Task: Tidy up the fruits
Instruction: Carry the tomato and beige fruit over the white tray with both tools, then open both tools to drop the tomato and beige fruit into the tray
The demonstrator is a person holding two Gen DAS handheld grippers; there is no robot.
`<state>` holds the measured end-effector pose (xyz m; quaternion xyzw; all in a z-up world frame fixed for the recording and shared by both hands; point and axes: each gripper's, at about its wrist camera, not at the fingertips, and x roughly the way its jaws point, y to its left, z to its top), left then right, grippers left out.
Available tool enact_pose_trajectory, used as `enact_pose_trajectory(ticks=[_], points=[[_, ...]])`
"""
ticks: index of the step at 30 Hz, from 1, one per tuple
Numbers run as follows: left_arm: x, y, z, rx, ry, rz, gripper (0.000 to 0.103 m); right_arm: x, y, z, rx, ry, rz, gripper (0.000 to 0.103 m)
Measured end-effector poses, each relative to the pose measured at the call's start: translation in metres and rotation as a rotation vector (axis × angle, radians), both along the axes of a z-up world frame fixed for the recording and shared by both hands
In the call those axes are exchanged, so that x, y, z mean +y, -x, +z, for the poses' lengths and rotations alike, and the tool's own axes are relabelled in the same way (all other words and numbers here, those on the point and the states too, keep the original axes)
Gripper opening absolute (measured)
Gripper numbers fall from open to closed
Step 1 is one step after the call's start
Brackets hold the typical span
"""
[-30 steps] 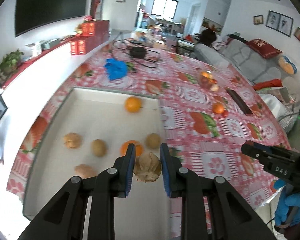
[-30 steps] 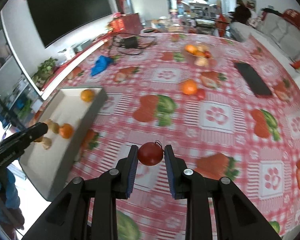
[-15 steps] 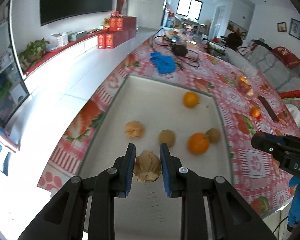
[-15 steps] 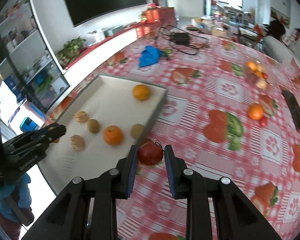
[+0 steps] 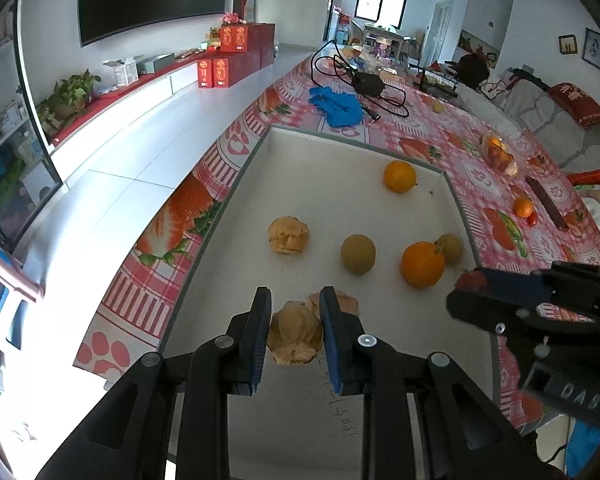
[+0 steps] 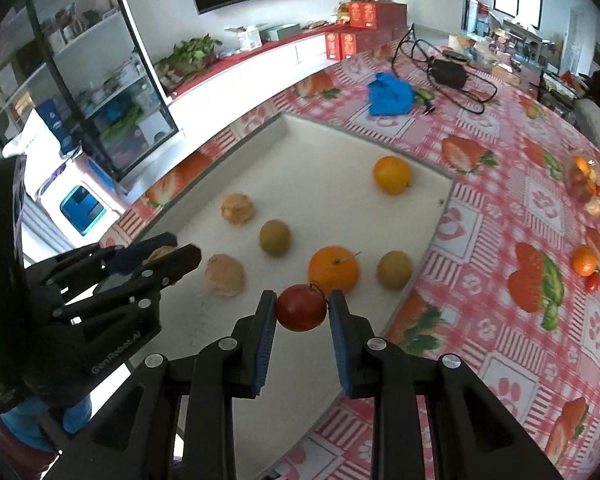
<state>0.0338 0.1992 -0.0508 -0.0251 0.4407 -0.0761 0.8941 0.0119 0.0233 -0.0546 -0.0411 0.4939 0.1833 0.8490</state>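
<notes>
The sorting was judged partly complete. Nearest the left wrist camera, the left gripper [image 5: 295, 334] pinched a tan, papery husked fruit [image 5: 295, 339] between its blue pads, the fingers drawn in to the fruit's width, low over the near end of the white tray [image 5: 260, 148]; whether the fruit touched the tray floor could not be told. A second husked fruit [image 6: 225, 275] lay just beyond it on the tray floor. In the right wrist view, the right gripper [image 6: 301, 322] held a red tomato-like fruit [image 6: 301, 307] in a similar narrow pinch over the tray's near right part, in front of a stemmed orange [image 6: 333, 269].

Already resting in the tray, from near to far: the stemmed orange, two kiwis [image 6: 274, 237] [image 6: 394, 269], a third husked fruit [image 6: 237, 208] and a far orange [image 6: 391, 174].

Left outstanding, by appearance: release of both held fruits. Well apart on the red checked tablecloth [image 6: 496, 216] to the right lay a small orange [image 6: 584, 260] with a small red fruit [image 6: 591, 282] just beside it, and farther off a clear container of fruit [image 6: 582, 182]
</notes>
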Motion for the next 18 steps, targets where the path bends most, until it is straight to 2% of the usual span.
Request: enact_pose_trajectory(ticks=[12,14,15,16,18], points=[[0.0,-0.002,-0.007,0.017,-0.007,0.005,0.028,0.007,0.003,-0.012,0.031,0.02,0.011,0.029],[0.0,-0.002,-0.008,0.012,-0.007,0.008,0.033,0.007,0.003,-0.012,0.033,0.018,0.009,0.029],[-0.001,-0.003,-0.008,0.011,-0.01,0.011,0.042,0.006,0.003,-0.011,0.034,0.017,0.008,0.029],[0.0,-0.003,-0.007,0.007,-0.012,0.017,0.056,0.006,0.002,-0.011,0.035,0.017,0.007,0.029],[0.001,-0.001,-0.005,-0.015,-0.014,0.036,0.073,0.005,0.001,-0.01,0.039,0.013,0.005,0.029]])
